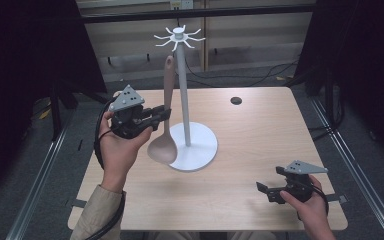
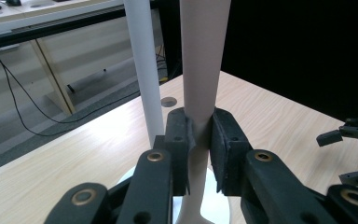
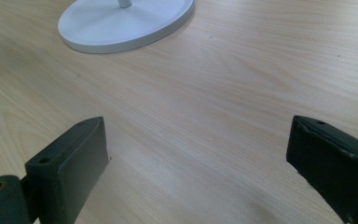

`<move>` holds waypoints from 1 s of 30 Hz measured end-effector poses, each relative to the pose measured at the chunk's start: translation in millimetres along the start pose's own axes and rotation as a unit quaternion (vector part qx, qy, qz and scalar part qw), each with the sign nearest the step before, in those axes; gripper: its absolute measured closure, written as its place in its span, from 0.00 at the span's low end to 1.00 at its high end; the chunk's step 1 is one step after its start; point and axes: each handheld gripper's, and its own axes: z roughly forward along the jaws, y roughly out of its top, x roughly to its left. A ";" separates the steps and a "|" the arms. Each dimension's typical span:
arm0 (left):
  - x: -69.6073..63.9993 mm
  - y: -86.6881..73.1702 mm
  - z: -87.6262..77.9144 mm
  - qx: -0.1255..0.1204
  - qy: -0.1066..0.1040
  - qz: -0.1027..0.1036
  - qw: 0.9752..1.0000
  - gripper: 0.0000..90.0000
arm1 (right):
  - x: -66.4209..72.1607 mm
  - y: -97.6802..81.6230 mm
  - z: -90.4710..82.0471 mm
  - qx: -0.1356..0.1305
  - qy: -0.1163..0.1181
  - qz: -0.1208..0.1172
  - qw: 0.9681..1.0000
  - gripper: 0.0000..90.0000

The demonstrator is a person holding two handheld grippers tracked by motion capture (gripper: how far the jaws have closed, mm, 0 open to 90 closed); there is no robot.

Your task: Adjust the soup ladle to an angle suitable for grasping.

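Two grippers up top: your left gripper (image 1: pixel 161 116) clamps the spoon (image 1: pixel 165 122) handle beside the rack (image 1: pixel 186 100); lift until the tip reaches a hook. Left gripper view: pads (image 2: pixel 226 149) squeeze it squarely, keep it vertical. Right gripper view: right gripper (image 3: pixel 198 163) gapes idle over the table (image 3: pixel 223 79)

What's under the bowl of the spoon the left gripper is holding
The spoon bowl hangs over the white stand's round base and the table. Whether it touches the base is hidden behind the bowl.
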 end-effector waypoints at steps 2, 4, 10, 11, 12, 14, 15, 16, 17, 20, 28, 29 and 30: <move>0.8 1.8 0.5 -0.001 0.000 -0.001 1.000 0.87 | -0.4 0.1 -0.2 -0.001 0.000 0.000 1.000 0.05; 1.1 3.4 1.1 -0.002 0.001 -0.002 1.000 0.87 | -0.6 0.1 -0.3 0.000 0.000 0.001 1.000 0.05; 2.4 7.6 4.1 -0.001 0.002 -0.003 1.000 0.87 | -0.2 0.2 0.1 0.000 0.001 0.001 1.000 0.05; 2.8 8.7 4.8 0.000 0.003 -0.004 1.000 0.87 | -0.2 0.2 0.1 0.000 0.001 0.000 1.000 0.05; 3.2 9.5 5.1 -0.001 0.003 -0.003 1.000 0.87 | -0.3 0.3 0.0 -0.001 0.001 0.001 1.000 0.05; 3.7 10.6 5.9 0.001 0.005 -0.003 1.000 0.87 | -0.6 0.4 -0.2 -0.001 0.001 0.000 1.000 0.05; 4.3 10.7 6.5 0.000 0.005 -0.003 1.000 0.87 | -0.8 0.3 -0.4 -0.001 0.001 0.001 1.000 0.05; 4.8 10.5 7.0 0.002 0.007 -0.002 1.000 0.87 | -1.1 0.2 -0.3 -0.001 0.001 0.001 1.000 0.05; 4.8 10.5 7.0 0.002 0.007 -0.002 1.000 0.87 | -1.1 0.2 -0.3 -0.001 0.001 0.001 1.000 0.05; 5.5 10.2 8.8 0.001 0.008 -0.007 1.000 0.87 | -1.7 0.3 -0.7 -0.002 0.001 0.001 1.000 0.05; 5.1 14.7 13.4 0.002 0.011 -0.005 1.000 0.87 | -0.7 0.6 -0.1 -0.001 0.003 0.000 1.000 0.05; 5.6 15.0 14.2 0.003 0.011 -0.004 1.000 0.87 | -0.8 0.6 0.0 -0.001 0.003 0.000 1.000 0.05; 5.8 15.1 15.0 0.003 0.012 -0.004 1.000 0.87 | -0.8 0.5 0.0 -0.001 0.003 0.000 1.000 0.05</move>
